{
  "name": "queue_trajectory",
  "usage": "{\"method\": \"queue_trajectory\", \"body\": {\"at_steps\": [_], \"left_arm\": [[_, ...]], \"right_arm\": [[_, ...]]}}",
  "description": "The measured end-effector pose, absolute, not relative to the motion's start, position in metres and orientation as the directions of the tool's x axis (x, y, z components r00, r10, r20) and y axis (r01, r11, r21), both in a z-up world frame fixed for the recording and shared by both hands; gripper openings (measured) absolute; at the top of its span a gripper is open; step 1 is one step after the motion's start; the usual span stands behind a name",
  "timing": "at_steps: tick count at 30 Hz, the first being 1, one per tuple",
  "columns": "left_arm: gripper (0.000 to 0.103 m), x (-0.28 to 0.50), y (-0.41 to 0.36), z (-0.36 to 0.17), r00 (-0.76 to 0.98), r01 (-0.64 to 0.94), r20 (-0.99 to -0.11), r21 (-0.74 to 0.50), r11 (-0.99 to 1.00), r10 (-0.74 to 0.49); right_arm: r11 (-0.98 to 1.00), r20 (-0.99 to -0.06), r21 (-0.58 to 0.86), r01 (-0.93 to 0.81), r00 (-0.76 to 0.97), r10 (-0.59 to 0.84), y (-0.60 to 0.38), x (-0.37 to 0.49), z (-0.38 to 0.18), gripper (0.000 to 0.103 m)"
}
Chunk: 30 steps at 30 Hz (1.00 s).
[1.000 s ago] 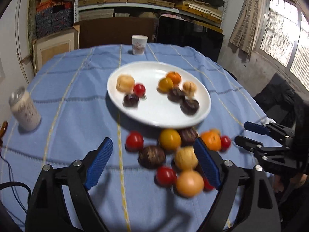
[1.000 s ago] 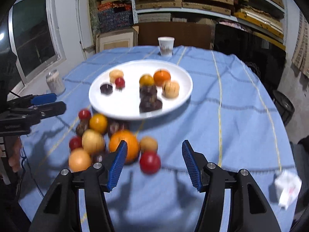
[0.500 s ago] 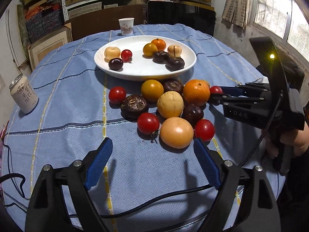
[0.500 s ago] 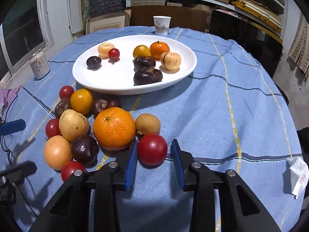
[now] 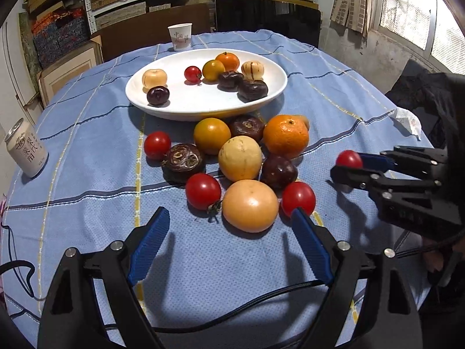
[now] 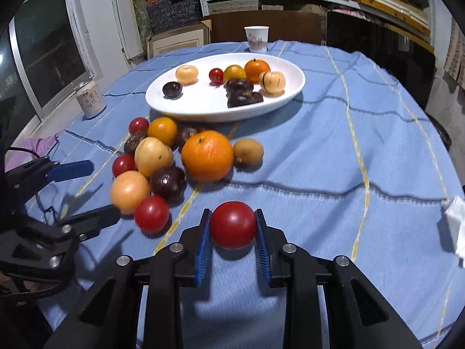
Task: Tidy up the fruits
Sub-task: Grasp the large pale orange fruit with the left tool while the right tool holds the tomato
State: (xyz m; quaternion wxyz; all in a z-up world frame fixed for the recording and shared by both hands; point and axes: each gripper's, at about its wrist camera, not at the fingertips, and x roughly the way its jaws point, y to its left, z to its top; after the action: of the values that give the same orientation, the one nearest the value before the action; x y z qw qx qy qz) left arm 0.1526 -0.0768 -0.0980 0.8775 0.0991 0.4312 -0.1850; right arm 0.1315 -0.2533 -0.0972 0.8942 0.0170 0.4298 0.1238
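Right wrist view, right gripper [image 6: 233,224] clamping red tomato [image 6: 233,224], bare tablecloth [image 6: 363,157] rightward

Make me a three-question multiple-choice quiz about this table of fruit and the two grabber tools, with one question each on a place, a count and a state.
1. Where is the drink can?
A. on the white plate
B. on the cloth, left of the fruit pile
C. in a gripper

2. How many fruits lie on the white plate?
A. four
B. seven
C. ten

3. What is the right gripper doing?
A. clamping a red tomato
B. hanging open
C. holding the paper cup

Answers:
1 B, it stands alone on the blue cloth by the left edge.
2 B, seven can be counted in both views.
3 A, both blue pads press the tomato's sides, while the left gripper is open.
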Motion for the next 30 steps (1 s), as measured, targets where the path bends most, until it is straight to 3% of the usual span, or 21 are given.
{"method": "queue_trajectory", "body": {"at_steps": [21,28,30], "left_arm": [[0.082,0.165,-0.026,-0.108,0.542,0.221,-0.830,-0.011,0.975,-0.132],[0.082,0.178,-0.061,-0.112,0.563,0.265,-0.817,0.036,0.964,-0.124],[0.065,0.182,-0.064,-0.114,0.545,0.278,-0.826,0.018,0.961,-0.142]], "right_arm": [[0.949,-0.721,0.206,-0.241,0.618,0.313,-0.260,0.125,-0.092,0.030],[0.948,-0.718,0.210,-0.237,0.621,0.314,-0.261,0.125,-0.092,0.030],[0.948,-0.718,0.214,-0.238,0.620,0.317,-0.262,0.125,-0.092,0.030]]}}
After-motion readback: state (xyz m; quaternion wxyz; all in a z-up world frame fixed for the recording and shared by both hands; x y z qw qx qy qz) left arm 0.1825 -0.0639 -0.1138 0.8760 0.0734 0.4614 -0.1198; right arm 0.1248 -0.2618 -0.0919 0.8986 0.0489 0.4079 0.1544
